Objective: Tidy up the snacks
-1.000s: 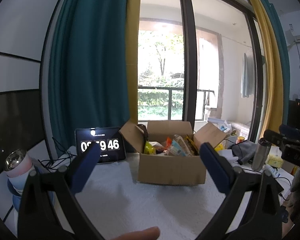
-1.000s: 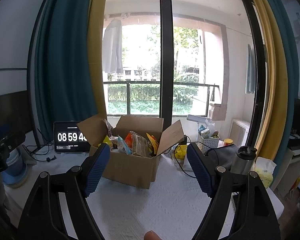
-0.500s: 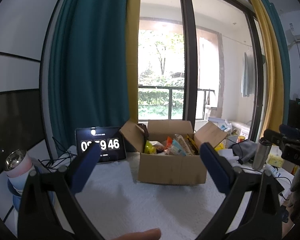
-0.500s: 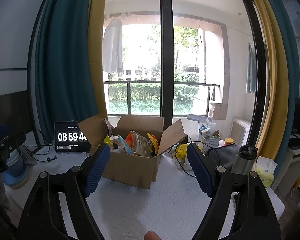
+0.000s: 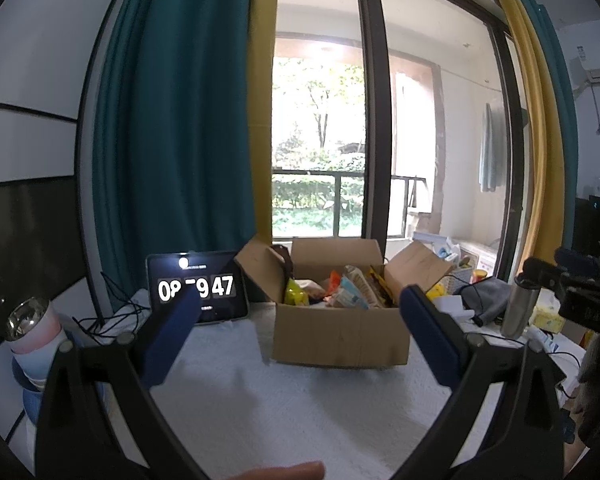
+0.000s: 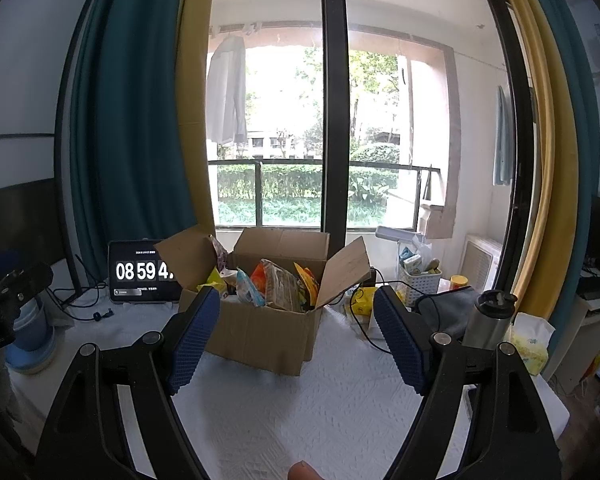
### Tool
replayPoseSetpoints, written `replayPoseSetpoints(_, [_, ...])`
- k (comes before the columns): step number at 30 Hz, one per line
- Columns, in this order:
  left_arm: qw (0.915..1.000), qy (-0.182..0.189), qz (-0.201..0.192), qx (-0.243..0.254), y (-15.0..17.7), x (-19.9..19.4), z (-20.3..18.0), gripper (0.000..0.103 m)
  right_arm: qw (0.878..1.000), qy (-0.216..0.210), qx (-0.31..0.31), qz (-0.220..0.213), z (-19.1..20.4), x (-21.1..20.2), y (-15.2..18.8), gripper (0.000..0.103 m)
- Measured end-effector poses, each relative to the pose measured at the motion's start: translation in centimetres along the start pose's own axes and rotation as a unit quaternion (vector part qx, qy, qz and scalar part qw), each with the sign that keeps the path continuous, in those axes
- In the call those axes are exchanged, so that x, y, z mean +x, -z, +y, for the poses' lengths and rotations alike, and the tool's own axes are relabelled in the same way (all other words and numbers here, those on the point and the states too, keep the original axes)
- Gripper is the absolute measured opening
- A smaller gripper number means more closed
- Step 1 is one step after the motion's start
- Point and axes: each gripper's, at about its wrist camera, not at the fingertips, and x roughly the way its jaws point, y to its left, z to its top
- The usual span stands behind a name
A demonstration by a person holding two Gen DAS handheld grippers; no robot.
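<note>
white cloth covers the table. cardboard box sits mid-table, flaps spread, so the snacks standing upright inside, long axes vertical, seem reachable from above. left gripper and right gripper hover short of it, jaws wide, gripping nothing.

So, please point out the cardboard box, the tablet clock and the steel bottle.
cardboard box (image 6: 260, 340): right wrist view, front wall.
tablet clock (image 5: 204, 286): left wrist view, screen.
steel bottle (image 6: 486, 322): right wrist view, body.
</note>
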Motion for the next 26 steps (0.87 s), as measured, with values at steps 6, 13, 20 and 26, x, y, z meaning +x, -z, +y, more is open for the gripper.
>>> replayPoseSetpoints(6, [1.0000, 0.002, 0.004, -0.002, -0.1, 0.1, -0.1, 0.100, 1.000, 0.000, 0.001, -0.003, -0.2, -0.1, 0.0, 0.082])
replayPoseSetpoints(13, [1.0000, 0.002, 0.004, 0.000, 0.0, 0.0, -0.1, 0.100, 1.000, 0.000, 0.001, -0.002, -0.2, -0.1, 0.0, 0.082])
replayPoseSetpoints(20, [1.0000, 0.004, 0.007, 0.003, 0.0, 0.2, -0.4, 0.100, 1.000, 0.000, 0.002, 0.000, -0.3, -0.1, 0.1, 0.082])
replayPoseSetpoints(26, [0.9997, 0.012, 0.016, 0.016, 0.0, 1.4, -1.0, 0.100, 1.000, -0.007, -0.002, 0.005, -0.3, 0.4, -0.1, 0.082])
